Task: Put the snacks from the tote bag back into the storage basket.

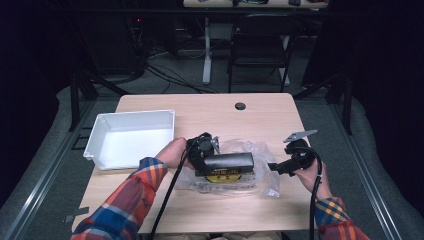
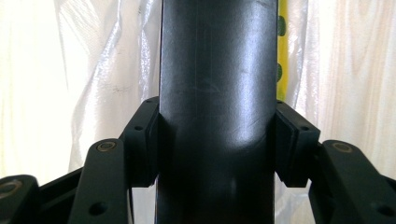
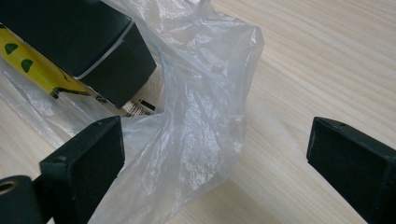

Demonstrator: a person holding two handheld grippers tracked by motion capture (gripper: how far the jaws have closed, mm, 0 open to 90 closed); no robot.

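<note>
The left gripper (image 1: 207,156) is clamped across a long black box (image 1: 229,162), its pads (image 2: 150,140) pressed flat against both sides, while the right gripper (image 1: 278,167) waits with jaws spread wide beside the mouth of a clear plastic bag (image 1: 260,170) on the wooden table (image 1: 200,107). The box sits mid-table, just in front of the person, above a yellow-printed item (image 1: 222,177) and the crumpled film of the bag; the right gripper view shows the box's far end (image 3: 70,42) near the bag's loose opening (image 3: 201,102), with nothing between that gripper's jaws. A white tray (image 1: 102,135) stands at the left, apart from the work. The step appears to be drawing the box clear of the bag. Done well, the left hand should keep its squeeze square on the box and pull along its length, so the film slides off rather than bunches. The right gripper would best pinch the bag's edge and pin it in place; left free, the thin plastic will likely ride along with the box.
</note>
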